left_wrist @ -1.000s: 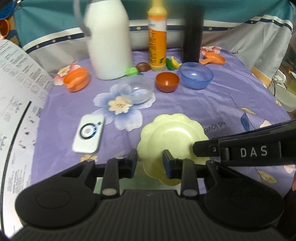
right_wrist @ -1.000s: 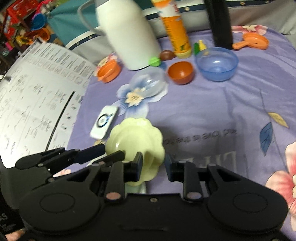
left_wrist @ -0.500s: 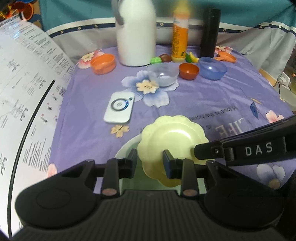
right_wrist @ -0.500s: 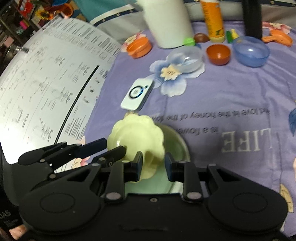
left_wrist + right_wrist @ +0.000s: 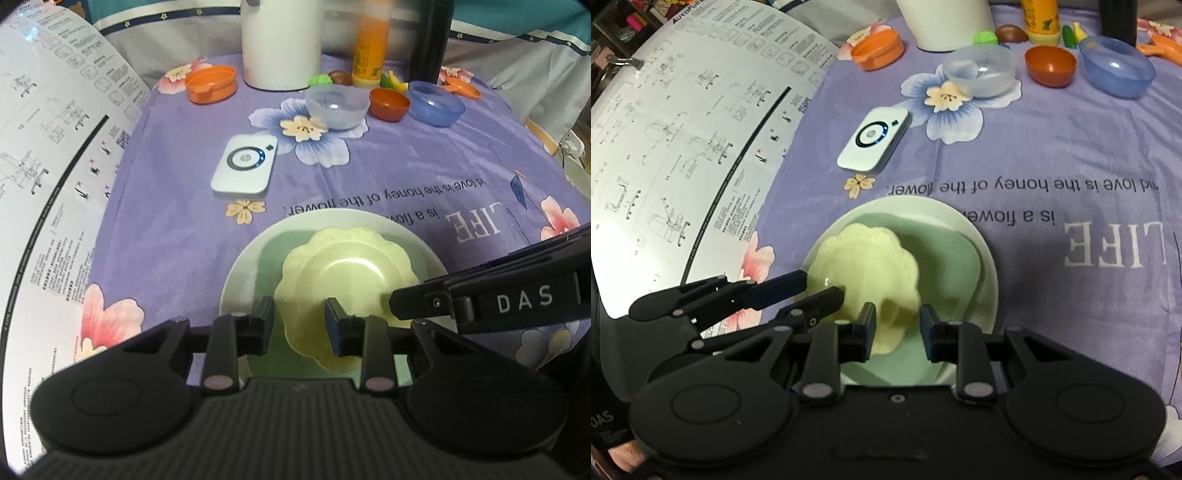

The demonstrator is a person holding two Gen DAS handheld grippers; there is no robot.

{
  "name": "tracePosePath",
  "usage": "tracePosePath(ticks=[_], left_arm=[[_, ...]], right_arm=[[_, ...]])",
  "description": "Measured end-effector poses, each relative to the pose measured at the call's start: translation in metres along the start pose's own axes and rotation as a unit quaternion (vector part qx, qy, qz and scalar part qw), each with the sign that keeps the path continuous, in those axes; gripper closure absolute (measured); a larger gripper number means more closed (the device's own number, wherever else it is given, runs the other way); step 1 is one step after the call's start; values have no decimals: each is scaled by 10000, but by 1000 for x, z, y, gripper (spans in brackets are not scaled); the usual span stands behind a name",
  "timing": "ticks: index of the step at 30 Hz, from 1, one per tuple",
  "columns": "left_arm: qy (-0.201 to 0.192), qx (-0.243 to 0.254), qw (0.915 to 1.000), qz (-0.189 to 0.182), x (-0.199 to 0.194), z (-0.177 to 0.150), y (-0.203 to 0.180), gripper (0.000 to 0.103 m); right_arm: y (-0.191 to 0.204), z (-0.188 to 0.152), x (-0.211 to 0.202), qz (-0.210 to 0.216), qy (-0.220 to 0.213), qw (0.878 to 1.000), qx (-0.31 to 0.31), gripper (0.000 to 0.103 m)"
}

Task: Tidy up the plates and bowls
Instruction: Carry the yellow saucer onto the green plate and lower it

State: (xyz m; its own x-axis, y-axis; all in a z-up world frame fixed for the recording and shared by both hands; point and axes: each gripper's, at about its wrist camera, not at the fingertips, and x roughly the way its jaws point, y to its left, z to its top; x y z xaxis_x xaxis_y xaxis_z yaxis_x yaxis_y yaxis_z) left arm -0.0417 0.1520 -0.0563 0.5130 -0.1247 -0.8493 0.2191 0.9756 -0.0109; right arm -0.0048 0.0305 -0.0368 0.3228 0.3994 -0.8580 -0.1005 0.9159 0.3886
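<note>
A pale yellow scalloped plate (image 5: 343,273) is held by both grippers just above a square green plate (image 5: 273,254) stacked on a round white plate (image 5: 236,273). My left gripper (image 5: 298,325) is shut on the yellow plate's near rim. My right gripper (image 5: 897,330) is shut on its other rim (image 5: 871,266); it shows from the side in the left wrist view (image 5: 399,302). At the back stand a clear bowl (image 5: 337,108), a small orange bowl (image 5: 389,104) and a blue bowl (image 5: 436,103).
A white device (image 5: 244,168) lies mid-table on the purple cloth. An orange dish (image 5: 210,84), white jug (image 5: 282,44), orange bottle (image 5: 369,48) and dark bottle (image 5: 430,40) stand at the back. A printed sheet (image 5: 44,166) curves along the left side.
Both grippers carried the yellow plate back toward the near edge and lowered it over the green and white plate stack, which has come into full view.
</note>
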Motion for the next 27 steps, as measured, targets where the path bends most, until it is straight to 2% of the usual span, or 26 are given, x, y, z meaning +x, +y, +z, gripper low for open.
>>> tracePosePath(ticks=[14, 16, 17, 18, 20, 21, 22, 24, 27], left_arm=[[218, -20, 9997, -64, 18, -2, 0, 74], [209, -29, 9998, -68, 19, -3, -1, 71], [180, -32, 9998, -65, 18, -3, -1, 65], [137, -30, 9999, -51, 17, -3, -1, 53], [-16, -7, 10000, 16, 13, -4, -1, 37], [-107, 21, 9999, 71, 10, -4, -1, 28], [-186, 34, 9998, 75, 6, -5, 0, 24], [-354, 9, 9994, 58, -1, -5, 2, 7], [-533, -98, 9985, 84, -9, -5, 6, 0]], right_arm=[[-7, 4, 13, -42, 215, 9996, 155, 75], [-8, 4, 13, -38, 228, 9996, 160, 75], [-8, 4, 13, -27, 221, 9996, 155, 75], [-8, 5, 13, -18, 210, 9997, 139, 72], [-7, 6, 11, 12, 158, 9998, 113, 49], [-6, 6, 8, 22, 105, 9999, 89, 34], [-5, 6, 4, -27, 1, 10000, 25, 22], [-3, 8, -3, -60, -129, 9998, -108, 12], [-3, 10, -11, -16, -276, 9995, -178, 5]])
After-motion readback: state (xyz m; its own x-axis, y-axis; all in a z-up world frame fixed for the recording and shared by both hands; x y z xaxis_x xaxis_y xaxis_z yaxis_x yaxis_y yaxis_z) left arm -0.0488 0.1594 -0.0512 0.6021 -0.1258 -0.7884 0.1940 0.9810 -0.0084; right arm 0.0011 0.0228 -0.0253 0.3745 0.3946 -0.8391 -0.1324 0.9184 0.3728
